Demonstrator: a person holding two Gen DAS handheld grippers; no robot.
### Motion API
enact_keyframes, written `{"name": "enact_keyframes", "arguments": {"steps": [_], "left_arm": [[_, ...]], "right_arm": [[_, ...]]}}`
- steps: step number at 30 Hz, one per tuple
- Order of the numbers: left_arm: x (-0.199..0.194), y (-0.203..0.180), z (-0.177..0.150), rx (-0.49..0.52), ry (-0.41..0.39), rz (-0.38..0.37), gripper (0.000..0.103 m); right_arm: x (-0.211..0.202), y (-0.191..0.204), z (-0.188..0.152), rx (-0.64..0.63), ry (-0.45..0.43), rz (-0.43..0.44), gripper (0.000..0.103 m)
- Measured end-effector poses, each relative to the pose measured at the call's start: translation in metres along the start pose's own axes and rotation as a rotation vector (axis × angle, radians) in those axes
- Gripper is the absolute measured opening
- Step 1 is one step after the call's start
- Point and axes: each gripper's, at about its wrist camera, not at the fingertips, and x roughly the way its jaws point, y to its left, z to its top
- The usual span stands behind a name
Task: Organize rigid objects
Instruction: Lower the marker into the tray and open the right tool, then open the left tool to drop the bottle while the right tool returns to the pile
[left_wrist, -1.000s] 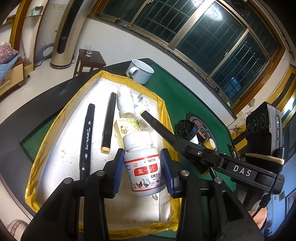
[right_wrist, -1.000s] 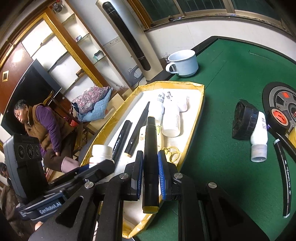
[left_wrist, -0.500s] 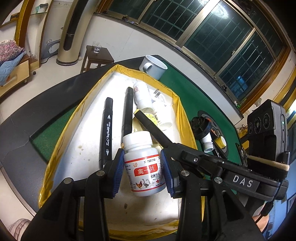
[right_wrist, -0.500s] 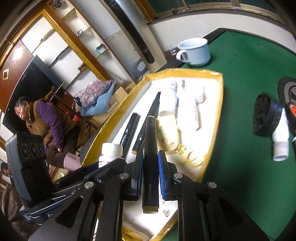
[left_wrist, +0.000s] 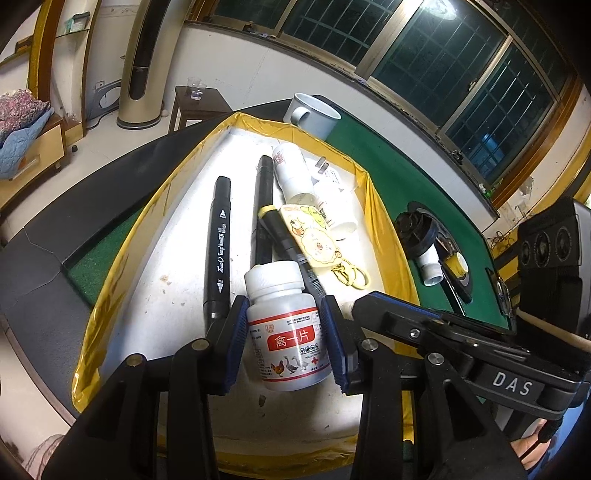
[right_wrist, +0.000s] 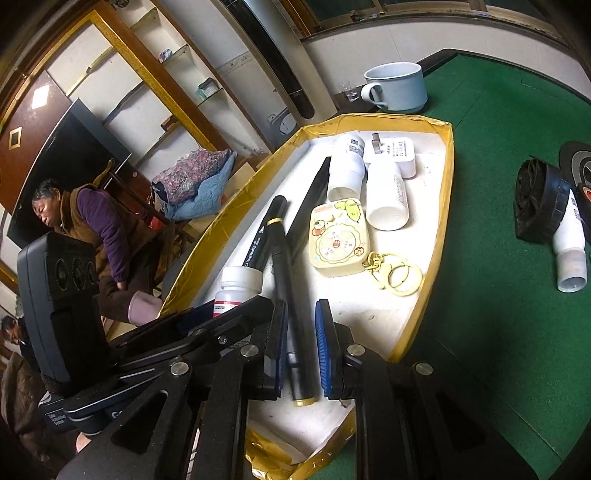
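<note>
A white pill bottle (left_wrist: 286, 325) with a red label sits between the blue pads of my left gripper (left_wrist: 284, 332), which is shut on it above the near end of the yellow-rimmed tray (left_wrist: 147, 206). My right gripper (right_wrist: 301, 332) is shut on a black marker with a yellow band (right_wrist: 286, 280), slanted over the tray. Its far tip (left_wrist: 266, 212) overlaps one of two black markers (left_wrist: 219, 236) lying on the tray floor; contact cannot be told. The bottle (right_wrist: 236, 288) shows just left of the held marker.
In the tray lie a yellow cartoon keychain case (right_wrist: 340, 240), two white tubes (right_wrist: 388, 199) and a white plug (right_wrist: 397, 153). A pale cup (right_wrist: 397, 86) stands beyond it. A black cap on a white pipe (right_wrist: 543, 206) lies on the green felt. A person (right_wrist: 85, 221) sits at left.
The right gripper has come down and in over the tray with its marker, whose tip now reaches the lying markers. The left gripper has tilted slightly, bottle still held.
</note>
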Motion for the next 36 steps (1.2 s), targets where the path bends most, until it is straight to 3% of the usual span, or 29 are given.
{"name": "enact_keyframes", "arguments": {"steps": [8, 10, 13, 20, 27, 30, 33, 34, 36], "left_arm": [[0.003, -0.003, 0.0, -0.002, 0.009, 0.059, 0.038], [0.003, -0.003, 0.001, -0.013, 0.013, 0.046, 0.048], [-0.001, -0.005, 0.002, -0.026, 0.003, 0.043, 0.053], [-0.02, -0.018, 0.002, -0.037, -0.041, 0.048, 0.053], [-0.031, -0.064, -0.002, 0.05, -0.07, -0.002, 0.053], [-0.023, -0.09, -0.012, 0.093, -0.053, -0.025, 0.053], [0.001, -0.128, -0.032, 0.204, 0.013, -0.053, 0.053], [0.006, -0.137, -0.038, 0.238, 0.011, -0.039, 0.06], [0.008, -0.157, -0.051, 0.338, -0.074, 0.031, 0.073]], "right_arm": [[-0.024, -0.014, -0.003, 0.003, -0.044, 0.019, 0.015], [-0.033, -0.016, -0.003, -0.003, -0.06, 0.019, 0.015], [-0.043, -0.022, -0.004, -0.005, -0.076, 0.017, 0.015], [-0.072, -0.046, -0.011, 0.002, -0.103, -0.001, 0.015], [-0.127, -0.108, -0.025, 0.063, -0.188, -0.118, 0.015], [-0.146, -0.141, -0.031, 0.123, -0.209, -0.143, 0.014], [-0.159, -0.166, -0.039, 0.162, -0.217, -0.17, 0.014], [-0.163, -0.171, -0.041, 0.171, -0.219, -0.173, 0.014], [-0.168, -0.184, -0.045, 0.2, -0.224, -0.172, 0.014]]}}
